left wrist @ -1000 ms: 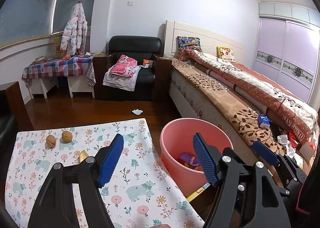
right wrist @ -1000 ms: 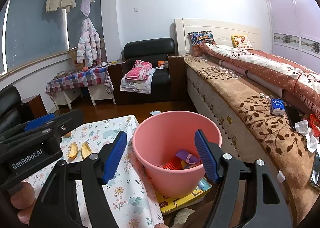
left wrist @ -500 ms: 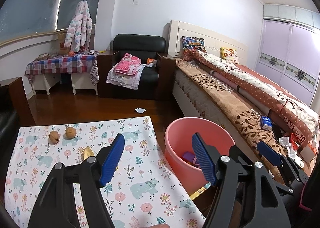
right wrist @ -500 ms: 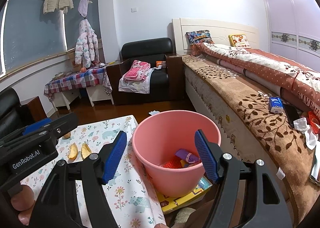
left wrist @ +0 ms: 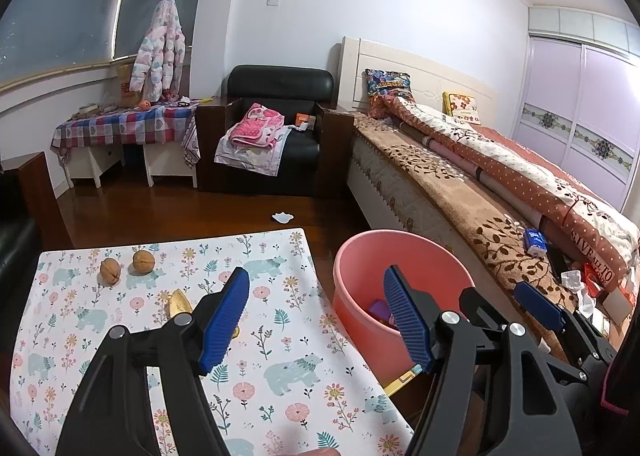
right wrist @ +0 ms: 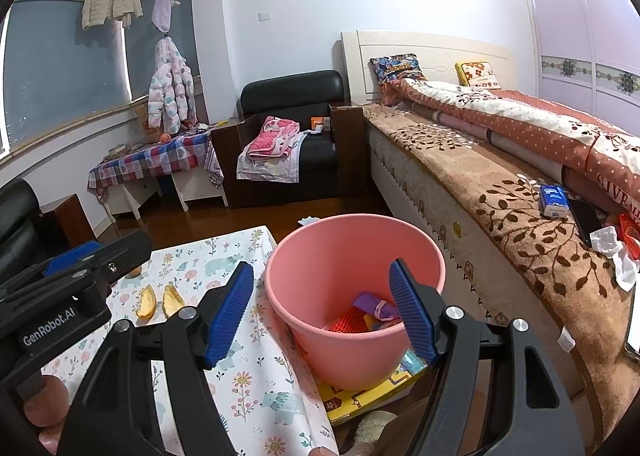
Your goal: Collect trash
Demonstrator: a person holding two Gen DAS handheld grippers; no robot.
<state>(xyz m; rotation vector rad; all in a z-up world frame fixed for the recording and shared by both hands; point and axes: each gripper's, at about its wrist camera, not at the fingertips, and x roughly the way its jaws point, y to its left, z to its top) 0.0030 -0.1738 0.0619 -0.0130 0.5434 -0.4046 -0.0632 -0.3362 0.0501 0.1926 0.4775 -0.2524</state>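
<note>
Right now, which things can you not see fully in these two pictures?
- Peel, left wrist view: partly behind the gripper finger.
- Trash in the pink bucket, right wrist view: partly hidden by its wall and a finger.
- Yellow book, both views: mostly under the bucket.
- Paper on the floor: too small.

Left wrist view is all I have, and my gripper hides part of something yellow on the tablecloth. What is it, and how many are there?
Observer: Two orange peel pieces lie side by side on the floral tablecloth.
Operator: And inside the pink bin? I only make out something purple.
Observer: Next to that purple item, a red mesh-like piece lies on the bin's bottom.
</note>
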